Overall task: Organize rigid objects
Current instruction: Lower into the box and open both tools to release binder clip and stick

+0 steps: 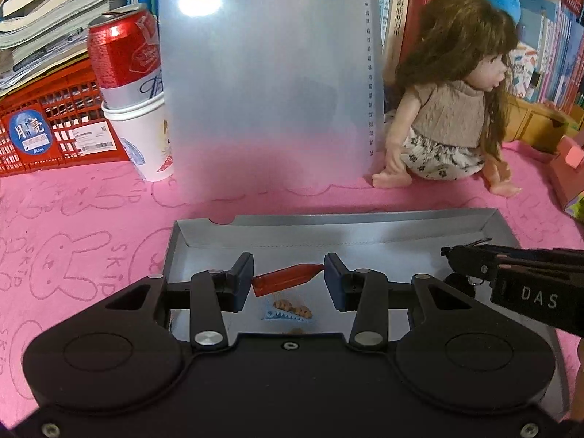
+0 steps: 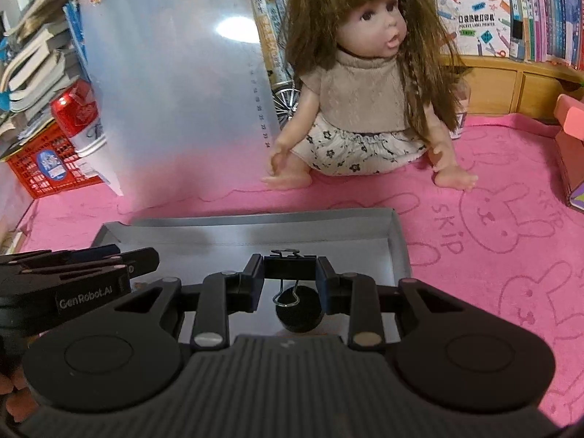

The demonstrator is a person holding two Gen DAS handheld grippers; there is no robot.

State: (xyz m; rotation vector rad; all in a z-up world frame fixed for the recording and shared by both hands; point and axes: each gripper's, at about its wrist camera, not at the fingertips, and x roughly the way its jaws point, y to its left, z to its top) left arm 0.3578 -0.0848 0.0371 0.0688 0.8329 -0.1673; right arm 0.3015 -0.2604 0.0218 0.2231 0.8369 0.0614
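Note:
A grey shallow tray (image 1: 365, 226) lies on the pink cloth; it also shows in the right wrist view (image 2: 255, 222). My left gripper (image 1: 288, 277) is shut on a red marker-like stick (image 1: 284, 278), held over the tray's left part. Under it in the tray lie a small blue toothed clip and a tan piece (image 1: 292, 312). My right gripper (image 2: 289, 272) is shut on a black binder clip (image 2: 289, 268) over the tray's right part. A black round cap (image 2: 299, 310) lies in the tray below it. The right gripper also shows in the left wrist view (image 1: 471, 259).
A doll (image 2: 361, 84) sits behind the tray. A translucent plastic sheet (image 1: 266, 84) stands upright behind the tray. A red can in a white paper cup (image 1: 135, 95) and a red basket (image 1: 54, 124) stand at the back left. Books line the back. A pink box (image 2: 569, 146) is at the right.

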